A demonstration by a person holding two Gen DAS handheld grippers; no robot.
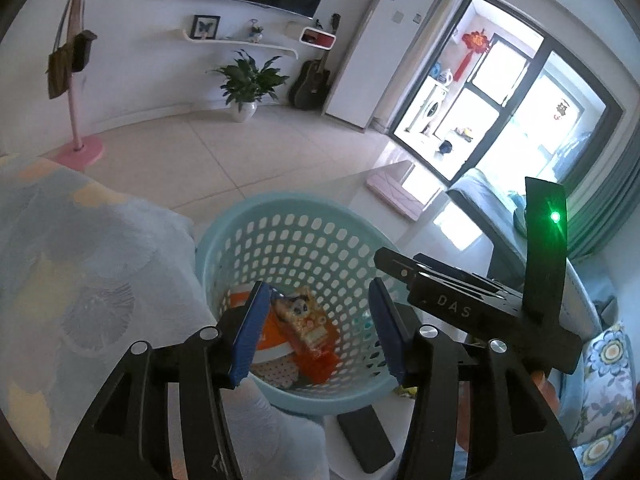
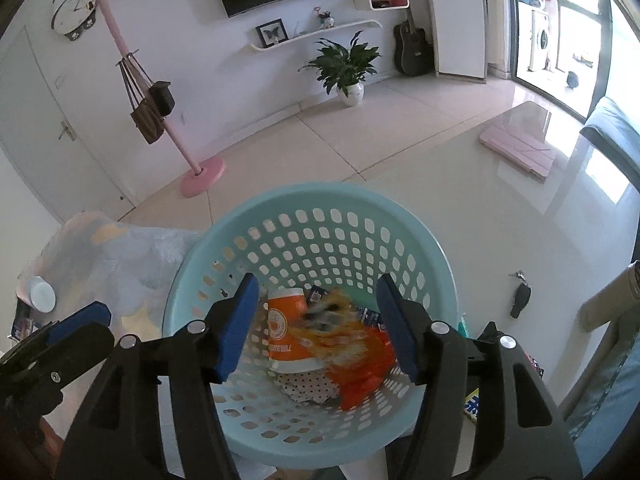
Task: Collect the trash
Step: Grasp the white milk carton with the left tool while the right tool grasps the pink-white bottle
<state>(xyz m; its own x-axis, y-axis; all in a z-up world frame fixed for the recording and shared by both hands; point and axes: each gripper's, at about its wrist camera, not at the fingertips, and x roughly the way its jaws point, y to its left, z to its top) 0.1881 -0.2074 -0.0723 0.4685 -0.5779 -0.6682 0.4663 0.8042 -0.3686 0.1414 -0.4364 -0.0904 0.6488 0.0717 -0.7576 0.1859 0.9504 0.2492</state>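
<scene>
A light blue perforated basket [image 1: 304, 208] [image 2: 320, 200] stands on the white table. Inside lie an orange paper cup [image 2: 286, 330] [image 1: 240, 302], an orange snack wrapper [image 1: 308, 330] [image 2: 360, 368], a dotted paper [image 2: 308, 384] and small blue packets [image 2: 370, 316]. A yellow-orange wrapper [image 2: 332, 328] is blurred in mid-air over the basket. My left gripper [image 1: 316, 332] is open and empty above the basket. My right gripper [image 2: 318, 324] is open above the basket; it also shows in the left wrist view [image 1: 404, 270].
A blue patterned blanket [image 1: 80, 264] [image 2: 120, 252] lies left of the basket. A black phone [image 1: 366, 438] lies in front of it. A car key [image 2: 520, 300] and a pink tablet case [image 2: 520, 150] lie on the table at right. A yellow packet [image 2: 472, 406] lies near the right edge.
</scene>
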